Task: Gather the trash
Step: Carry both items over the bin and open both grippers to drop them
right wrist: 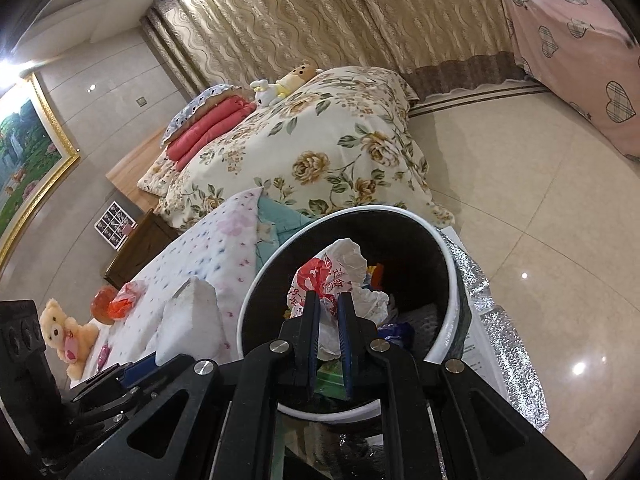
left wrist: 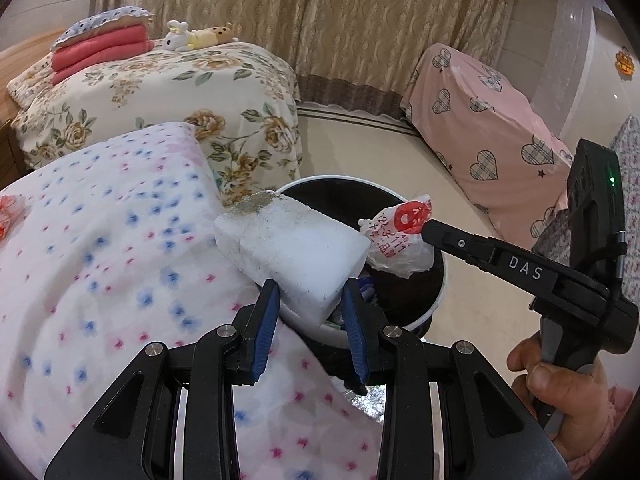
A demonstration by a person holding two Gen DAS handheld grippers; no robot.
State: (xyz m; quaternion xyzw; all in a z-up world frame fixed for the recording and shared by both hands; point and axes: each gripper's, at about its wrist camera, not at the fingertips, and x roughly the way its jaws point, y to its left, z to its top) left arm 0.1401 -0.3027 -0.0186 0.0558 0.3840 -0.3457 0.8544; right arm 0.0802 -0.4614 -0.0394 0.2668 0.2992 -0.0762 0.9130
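Drop-off step. Left gripper (left wrist: 308, 300) jaws clamp foam block (left wrist: 292, 248); right gripper (right wrist: 329, 312) jaws pinch crumpled plastic bag (right wrist: 340, 276). Both over bin (right wrist: 450, 264) mouth. Next: release both inside rim.

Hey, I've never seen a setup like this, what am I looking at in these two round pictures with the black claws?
Those claws are two hand-held grippers; a person's hand squeezes a handle on each one. Each picture comes from a wide-angle camera mounted on one gripper, looking along its fingers.

The left gripper is clamped on a white foam block with a dirty top. The right gripper is pinched shut on a crumpled white plastic bag with red print.

Both are held over a round bin, black inside with a white rim, which already contains some rubbish. It stands beside a bed with a dotted white cover, where a cream teddy bear lies.
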